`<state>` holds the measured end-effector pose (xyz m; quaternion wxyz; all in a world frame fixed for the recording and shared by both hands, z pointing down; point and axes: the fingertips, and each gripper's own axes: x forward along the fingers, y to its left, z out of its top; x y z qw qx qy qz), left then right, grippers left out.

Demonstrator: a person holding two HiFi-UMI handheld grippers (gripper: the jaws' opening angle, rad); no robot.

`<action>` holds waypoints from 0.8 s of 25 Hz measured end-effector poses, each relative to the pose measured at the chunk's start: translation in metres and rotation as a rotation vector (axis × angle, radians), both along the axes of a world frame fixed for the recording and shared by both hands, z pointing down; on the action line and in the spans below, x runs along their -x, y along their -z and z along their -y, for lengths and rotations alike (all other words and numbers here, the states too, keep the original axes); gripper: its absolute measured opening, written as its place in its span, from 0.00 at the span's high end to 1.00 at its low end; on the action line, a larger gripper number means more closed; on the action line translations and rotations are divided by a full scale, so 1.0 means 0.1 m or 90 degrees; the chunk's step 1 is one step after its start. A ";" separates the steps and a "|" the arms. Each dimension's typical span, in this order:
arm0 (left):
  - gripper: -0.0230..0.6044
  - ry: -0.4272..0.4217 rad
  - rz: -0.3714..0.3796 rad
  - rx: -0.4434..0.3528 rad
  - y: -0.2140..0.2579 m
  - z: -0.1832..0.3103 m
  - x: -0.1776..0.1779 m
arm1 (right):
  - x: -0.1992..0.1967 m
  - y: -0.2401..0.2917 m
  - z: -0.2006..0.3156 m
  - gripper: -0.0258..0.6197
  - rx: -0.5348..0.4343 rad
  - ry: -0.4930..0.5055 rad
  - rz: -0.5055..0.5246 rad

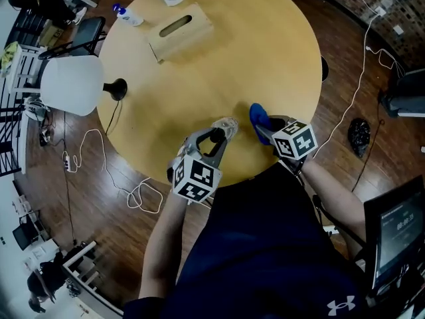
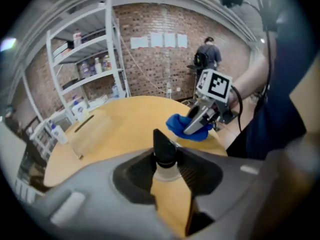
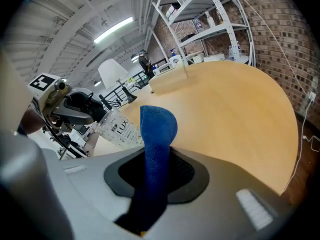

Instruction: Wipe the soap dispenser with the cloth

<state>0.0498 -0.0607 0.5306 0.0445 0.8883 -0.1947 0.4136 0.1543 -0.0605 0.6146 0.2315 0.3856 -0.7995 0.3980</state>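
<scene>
Head view shows the left gripper (image 1: pixel 221 134), fingers clamped on the dispenser (image 1: pixel 226 126), at the worktop's (image 1: pixel 219 65) near edge. The right gripper (image 1: pixel 268 129), fingers clamped on the cloth (image 1: pixel 258 117), is just beside it. Cloth and dispenser are apart, so wiping looks not yet started; all of it seems left.

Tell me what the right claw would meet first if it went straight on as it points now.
Probably the bare table top; the soap dispenser lies left of that line, though depth is unclear.
</scene>
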 end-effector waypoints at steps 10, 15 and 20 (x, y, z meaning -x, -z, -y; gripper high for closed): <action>0.43 0.086 -0.082 -0.028 -0.09 0.05 -0.14 | -0.09 0.09 0.01 0.81 0.014 -0.031 0.012; 0.32 0.188 -0.141 0.044 -0.58 -0.02 -0.05 | -0.14 0.07 -0.12 0.81 0.018 -0.023 -0.007; 0.32 0.166 -0.149 0.001 -0.86 0.20 -0.31 | -0.21 0.17 -0.24 0.81 0.021 -0.023 -0.032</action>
